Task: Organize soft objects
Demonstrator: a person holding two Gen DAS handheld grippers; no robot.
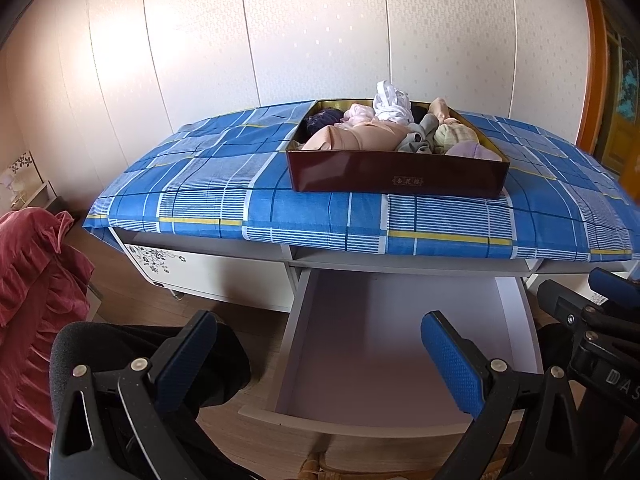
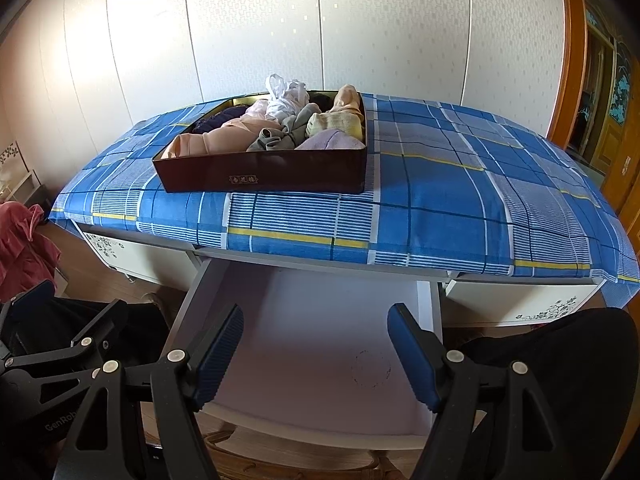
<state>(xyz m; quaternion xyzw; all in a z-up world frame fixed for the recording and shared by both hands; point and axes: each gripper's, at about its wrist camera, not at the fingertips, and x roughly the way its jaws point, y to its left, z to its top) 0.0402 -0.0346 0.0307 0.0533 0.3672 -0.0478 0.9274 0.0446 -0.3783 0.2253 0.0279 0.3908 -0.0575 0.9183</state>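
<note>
A dark red box (image 1: pixel 396 176) (image 2: pixel 264 174) stands on the blue checked cloth (image 1: pixel 224 196) (image 2: pixel 440 200) that covers the desk. It is heaped with soft clothes: a peach garment (image 1: pixel 360 136) (image 2: pixel 224 136), a white one (image 1: pixel 392 106) (image 2: pixel 282 100), grey socks (image 1: pixel 420 140) (image 2: pixel 280 134), pale yellow and lilac pieces. Below the desk a white drawer (image 1: pixel 400 344) (image 2: pixel 312 344) is pulled out with nothing in it. My left gripper (image 1: pixel 320 356) hangs open over the drawer's left side. My right gripper (image 2: pixel 316 352) hangs open over the drawer, holding nothing.
A red ruffled fabric (image 1: pixel 28 292) (image 2: pixel 20 244) lies at the left on the floor side. White cabinet fronts with flower prints (image 1: pixel 156 258) (image 2: pixel 552 308) flank the drawer. A panelled wall stands behind the desk and a wooden door (image 2: pixel 608 120) at the right.
</note>
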